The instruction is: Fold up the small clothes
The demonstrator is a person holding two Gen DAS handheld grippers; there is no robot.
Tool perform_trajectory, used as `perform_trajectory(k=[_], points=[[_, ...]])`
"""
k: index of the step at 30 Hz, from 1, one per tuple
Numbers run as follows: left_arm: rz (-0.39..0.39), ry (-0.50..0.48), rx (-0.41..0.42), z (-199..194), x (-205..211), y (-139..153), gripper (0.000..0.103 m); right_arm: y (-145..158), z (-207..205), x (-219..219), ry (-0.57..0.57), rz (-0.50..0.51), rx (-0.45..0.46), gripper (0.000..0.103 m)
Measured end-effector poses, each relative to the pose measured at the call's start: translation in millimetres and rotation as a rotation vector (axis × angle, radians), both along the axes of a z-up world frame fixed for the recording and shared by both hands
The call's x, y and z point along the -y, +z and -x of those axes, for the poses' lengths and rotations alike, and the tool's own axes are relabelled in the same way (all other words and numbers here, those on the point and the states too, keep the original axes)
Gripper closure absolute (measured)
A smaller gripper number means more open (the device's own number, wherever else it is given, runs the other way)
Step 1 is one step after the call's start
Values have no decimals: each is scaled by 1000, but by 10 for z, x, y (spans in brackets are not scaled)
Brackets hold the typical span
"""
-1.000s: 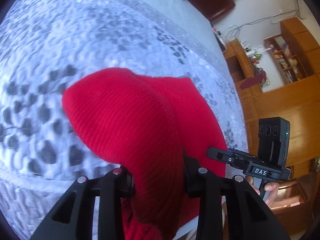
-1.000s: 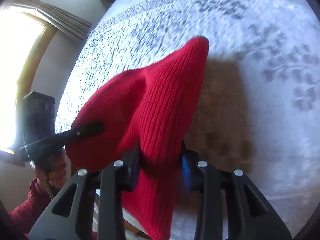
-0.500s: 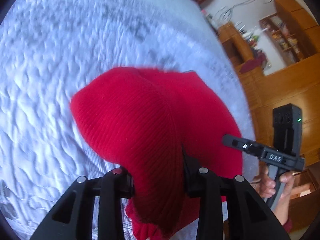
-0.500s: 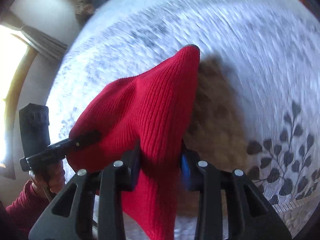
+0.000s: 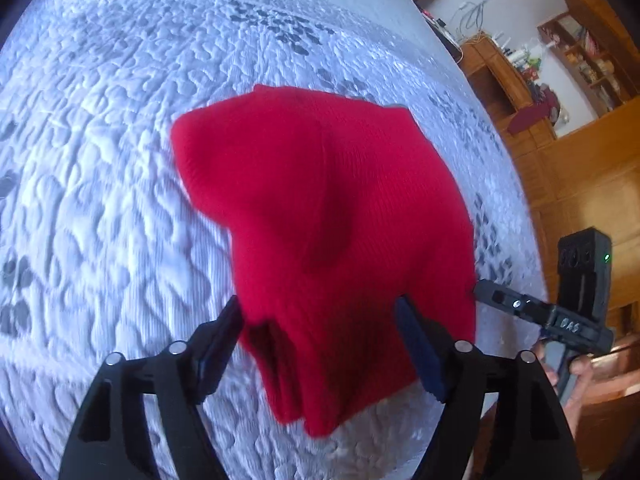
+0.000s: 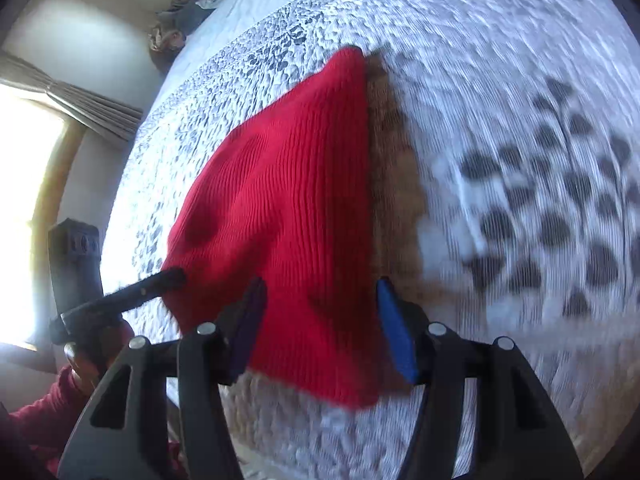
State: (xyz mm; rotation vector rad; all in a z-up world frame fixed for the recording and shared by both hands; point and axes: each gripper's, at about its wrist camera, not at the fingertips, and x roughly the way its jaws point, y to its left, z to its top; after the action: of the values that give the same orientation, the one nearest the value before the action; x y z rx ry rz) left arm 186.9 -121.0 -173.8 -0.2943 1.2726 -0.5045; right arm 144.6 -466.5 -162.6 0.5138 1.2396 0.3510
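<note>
A red knit garment [image 5: 328,216] lies on the white quilted bed [image 5: 100,200]; it also shows in the right wrist view [image 6: 288,208]. My left gripper [image 5: 320,320] is open, its jaws apart on either side of the garment's near edge. My right gripper [image 6: 320,312] is open too, with jaws spread around the garment's other near corner. In the left wrist view the right gripper [image 5: 552,316] shows at the right edge of the cloth. In the right wrist view the left gripper [image 6: 132,292] shows at the left edge.
The bed cover has grey leaf prints [image 6: 560,200]. Wooden shelves and cabinets [image 5: 568,92] stand beyond the bed's right side. A bright window with a curtain [image 6: 48,128] is at the left. Crumpled clothes [image 6: 180,24] lie at the bed's far end.
Both grippers have opened and let go of the red garment. It has dropped from hanging in the jaws to lying on the bed.
</note>
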Motion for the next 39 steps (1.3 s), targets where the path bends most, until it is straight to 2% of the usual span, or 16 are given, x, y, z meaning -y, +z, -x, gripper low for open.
perform_trajectory(k=[2, 4, 5, 6, 8, 14, 16, 17, 20, 22, 24, 27, 32, 39], points=[[-62, -2, 27, 126, 65, 15, 23, -37, 122, 7, -2, -17, -12, 46], [-105, 4, 36, 197, 105, -31, 23, -80, 214, -14, 8, -23, -18, 51], [-132, 13, 32, 216, 103, -61, 25, -99, 238, -27, 8, -24, -23, 60], [-163, 24, 15, 227, 91, -111, 31, -128, 264, -34, 5, -16, -32, 71], [-166, 41, 6, 228, 43, -198, 35, -174, 309, -46, 2, 32, -63, 82], [-197, 17, 36, 276, 48, -264, 35, -275, 421, -181, -2, 162, -90, 82], [-202, 14, 49, 292, 70, -249, 35, -261, 418, -221, -20, 169, -85, 82], [-203, 11, 55, 308, 63, -224, 35, -229, 431, -233, -26, 179, -75, 80], [-219, 44, 53, 400, 48, -138, 34, -61, 546, -295, -35, 248, -41, 62], [-227, 80, 48, 473, -4, -78, 28, 27, 672, -300, -37, 299, -21, 59], [-218, 107, 45, 588, -64, 0, 27, 136, 804, -352, -47, 334, -14, 39], [-250, 112, 61, 729, -102, 126, 27, 313, 1010, -438, -38, 384, 19, 32], [-302, 83, 116, 1004, -76, 387, 25, 488, 1260, -528, -21, 412, 29, 26], [-316, 102, 162, 1229, -137, 659, 18, 761, 1379, -731, -26, 459, 79, 22]])
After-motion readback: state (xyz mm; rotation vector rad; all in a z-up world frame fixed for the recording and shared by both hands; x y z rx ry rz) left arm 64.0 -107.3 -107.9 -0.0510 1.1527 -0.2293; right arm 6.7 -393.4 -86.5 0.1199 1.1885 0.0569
